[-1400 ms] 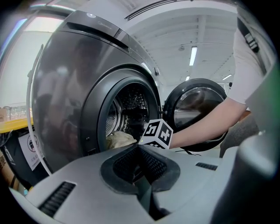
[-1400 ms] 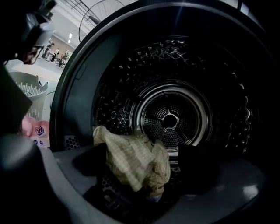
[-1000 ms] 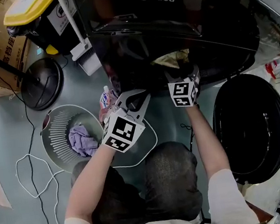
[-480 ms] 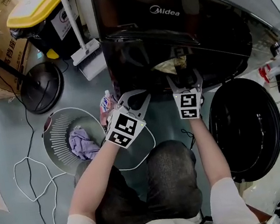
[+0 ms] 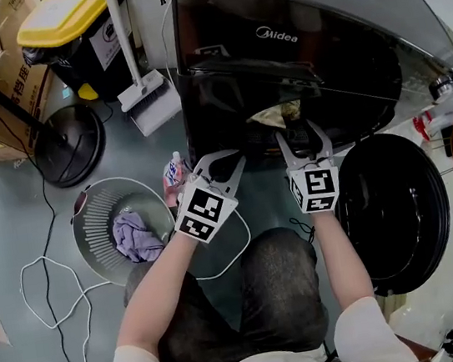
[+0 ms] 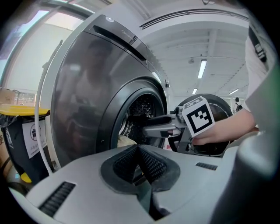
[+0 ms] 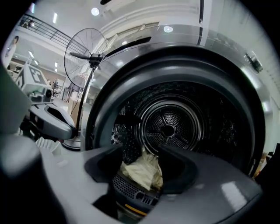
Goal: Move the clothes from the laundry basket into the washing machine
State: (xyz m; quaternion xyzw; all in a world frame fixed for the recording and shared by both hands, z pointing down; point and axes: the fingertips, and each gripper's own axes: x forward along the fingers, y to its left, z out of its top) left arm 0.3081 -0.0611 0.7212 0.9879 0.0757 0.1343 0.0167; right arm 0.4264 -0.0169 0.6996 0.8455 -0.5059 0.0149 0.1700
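I'm facing the washing machine, with its round door swung wide open on my right and the drum gaping ahead of me. On the floor to my left, the laundry basket is standing well apart from the machine, and a purple cloth is bunched inside it, not yet moved. My left gripper is hovering in front of the machine, left of the opening, with its pads meeting and nothing between them. My right gripper is sitting just outside the drum mouth with its jaws about half apart. They have just been closing, yet they are clamping nothing. The cream cloth is showing in the gap between them but is lying beyond the tips, at the lip of the drum. I'm judging this piece as only barely delivered, since a door seal could catch it there. To do this well, I'm planning to nudge it deeper and then spread the jaws wide. After that I'd come down over the purple cloth, bite a thick fold, and lift it clear of the basket rim.
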